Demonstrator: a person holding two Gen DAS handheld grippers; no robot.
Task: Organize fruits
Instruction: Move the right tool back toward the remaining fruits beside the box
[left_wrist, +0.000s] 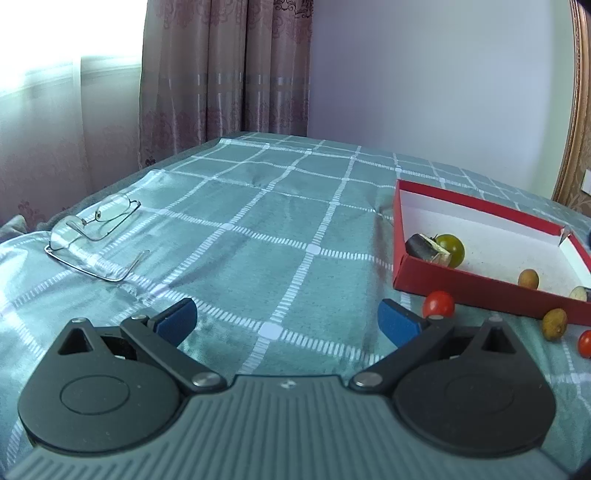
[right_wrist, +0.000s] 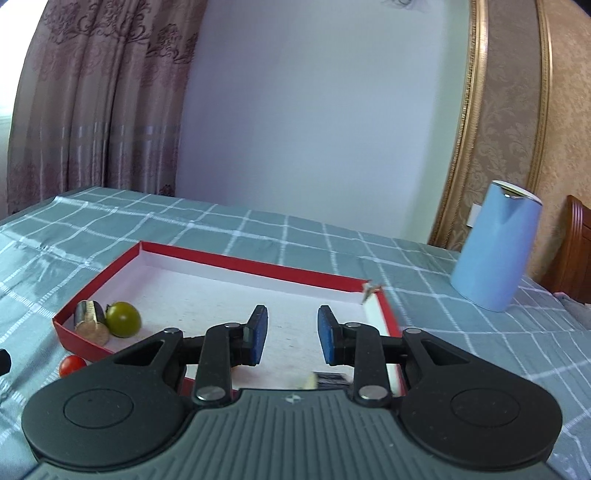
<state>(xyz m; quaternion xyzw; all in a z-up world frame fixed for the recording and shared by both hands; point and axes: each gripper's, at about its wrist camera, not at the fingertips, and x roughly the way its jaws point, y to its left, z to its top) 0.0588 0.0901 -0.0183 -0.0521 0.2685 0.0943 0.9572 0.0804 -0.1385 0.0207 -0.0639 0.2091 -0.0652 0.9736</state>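
Inside red box (right_wrist: 236, 263) | green tomato (right_wrist: 123, 319) round, glossy, beside eggplant chunk (right_wrist: 89, 320)

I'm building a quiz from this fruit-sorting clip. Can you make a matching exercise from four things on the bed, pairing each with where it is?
Things:
1. green tomato
2. eyeglasses
3. blue jug
4. red cherry tomato

Places:
A. on the cloth just outside the box's near wall
B. standing on the cloth to the right of the red box
C. inside the box, beside a dark cut piece
D. lying on the cloth far left of the box

Pairs: 1-C, 2-D, 3-B, 4-A
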